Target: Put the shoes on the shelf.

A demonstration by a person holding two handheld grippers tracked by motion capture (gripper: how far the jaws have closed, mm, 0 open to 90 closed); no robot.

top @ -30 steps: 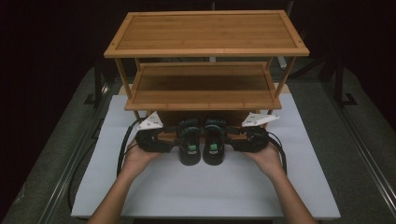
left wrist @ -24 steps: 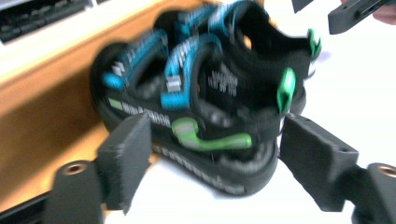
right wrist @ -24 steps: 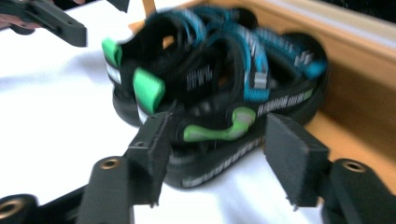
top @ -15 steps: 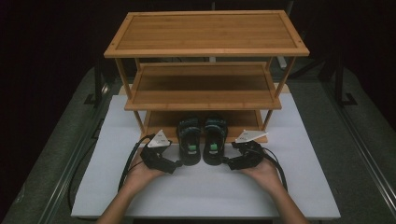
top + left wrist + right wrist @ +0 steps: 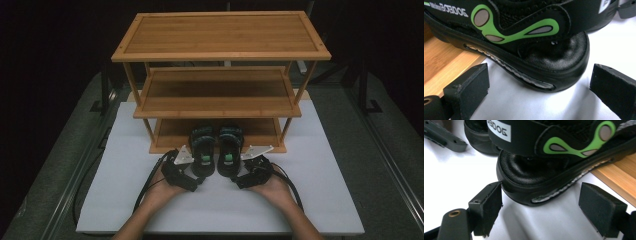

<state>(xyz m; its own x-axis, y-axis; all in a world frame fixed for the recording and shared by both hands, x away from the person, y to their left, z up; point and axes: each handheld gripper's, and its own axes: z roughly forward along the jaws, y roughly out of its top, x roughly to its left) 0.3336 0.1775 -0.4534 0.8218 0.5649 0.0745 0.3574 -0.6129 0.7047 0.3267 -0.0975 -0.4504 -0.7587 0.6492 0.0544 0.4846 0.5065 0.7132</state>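
Toes of both sandals (image 5: 216, 149) are tucked under the rack's middle shelf (image 5: 217, 102), so can't see them. In the left gripper view the sandal's front gets cut off; its strap lettering is too clipped to read.

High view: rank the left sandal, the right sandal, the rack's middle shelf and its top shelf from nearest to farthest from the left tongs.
1. left sandal, right beside the open left tongs
2. right sandal, next over toward the right hand
3. middle shelf, behind and above the sandals
4. top shelf, highest and farthest back
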